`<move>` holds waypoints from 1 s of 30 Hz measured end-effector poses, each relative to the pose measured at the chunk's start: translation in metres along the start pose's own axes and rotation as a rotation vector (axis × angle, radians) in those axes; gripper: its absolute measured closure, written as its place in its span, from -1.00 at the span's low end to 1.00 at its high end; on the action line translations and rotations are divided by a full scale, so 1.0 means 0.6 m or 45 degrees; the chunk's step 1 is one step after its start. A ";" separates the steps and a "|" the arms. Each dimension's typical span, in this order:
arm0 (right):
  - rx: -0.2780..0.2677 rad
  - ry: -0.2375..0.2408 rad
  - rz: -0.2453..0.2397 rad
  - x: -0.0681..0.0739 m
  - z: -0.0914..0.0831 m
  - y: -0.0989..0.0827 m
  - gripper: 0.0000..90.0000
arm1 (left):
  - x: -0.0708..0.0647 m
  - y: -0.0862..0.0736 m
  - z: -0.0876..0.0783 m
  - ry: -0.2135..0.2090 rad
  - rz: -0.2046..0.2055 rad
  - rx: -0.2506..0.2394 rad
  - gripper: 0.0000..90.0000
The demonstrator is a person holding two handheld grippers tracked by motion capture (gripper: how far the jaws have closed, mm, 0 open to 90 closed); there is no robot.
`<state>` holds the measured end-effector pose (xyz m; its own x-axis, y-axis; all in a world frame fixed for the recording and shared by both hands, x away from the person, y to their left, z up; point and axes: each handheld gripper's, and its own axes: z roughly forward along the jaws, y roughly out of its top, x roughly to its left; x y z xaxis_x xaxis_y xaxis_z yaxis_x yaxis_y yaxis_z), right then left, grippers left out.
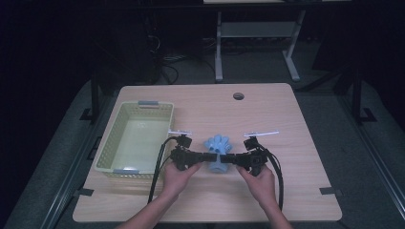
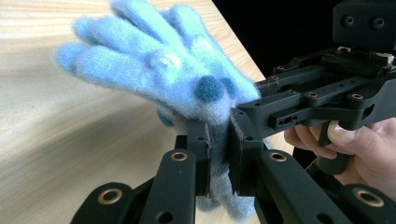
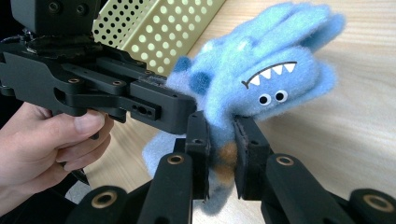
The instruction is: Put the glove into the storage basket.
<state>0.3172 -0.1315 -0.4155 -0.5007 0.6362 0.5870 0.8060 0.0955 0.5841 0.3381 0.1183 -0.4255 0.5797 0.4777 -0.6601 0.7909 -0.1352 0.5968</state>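
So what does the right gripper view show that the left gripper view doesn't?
Only the right gripper view shows the fluffy blue plush toy's toothy mouth and googly eyes, plus the pale yellow perforated plastic basket. Only the left gripper view shows the toy's other side, with its dark blue spot. Both share the wooden table and both claws, left claw and right claw, clamped on the toy.

The left gripper [image 1: 205, 157] and the right gripper [image 1: 228, 160] are held level, tips facing inward and nearly meeting. Both sets of jaws are clamped tight. Each handle is gripped by one hand.
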 end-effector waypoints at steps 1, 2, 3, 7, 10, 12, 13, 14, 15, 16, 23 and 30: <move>0.001 0.000 -0.002 0.001 0.001 0.002 0.74 | 0.000 0.002 -0.003 -0.002 -0.003 0.000 0.79; 0.002 0.000 -0.006 0.003 0.002 0.005 0.74 | 0.000 0.003 -0.006 -0.003 -0.004 -0.005 0.79; 0.004 0.002 -0.005 0.005 0.002 0.008 0.74 | 0.000 0.005 -0.009 -0.003 -0.001 -0.011 0.79; 0.005 0.005 -0.024 0.015 0.007 0.018 0.74 | 0.001 0.011 -0.023 0.006 0.003 -0.010 0.79; 0.009 0.005 -0.035 0.024 0.012 0.027 0.74 | 0.001 0.014 -0.034 0.016 0.002 -0.028 0.79; 0.002 0.004 -0.053 0.029 0.016 0.033 0.74 | 0.003 0.016 -0.042 0.020 0.006 -0.037 0.79; 0.008 0.003 -0.052 0.033 0.017 0.036 0.74 | 0.002 0.017 -0.046 0.021 0.007 -0.040 0.79; 0.009 0.002 -0.065 0.036 0.018 0.039 0.74 | 0.002 0.017 -0.050 0.024 0.008 -0.043 0.79; 0.013 0.000 -0.066 0.040 0.019 0.042 0.74 | 0.002 0.019 -0.053 0.026 0.010 -0.043 0.79; 0.013 0.001 -0.076 0.043 0.021 0.044 0.74 | 0.003 0.020 -0.057 0.026 0.013 -0.046 0.79; 0.025 0.009 -0.108 0.058 0.031 0.066 0.74 | 0.007 0.031 -0.079 0.038 0.014 -0.071 0.79; 0.030 0.017 -0.135 0.073 0.042 0.084 0.74 | 0.010 0.038 -0.102 0.047 0.013 -0.090 0.79</move>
<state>0.3441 -0.0795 -0.3744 -0.5878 0.6112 0.5301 0.7554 0.1801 0.6300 0.3478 0.1713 -0.3881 0.5788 0.5087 -0.6374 0.7685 -0.0788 0.6350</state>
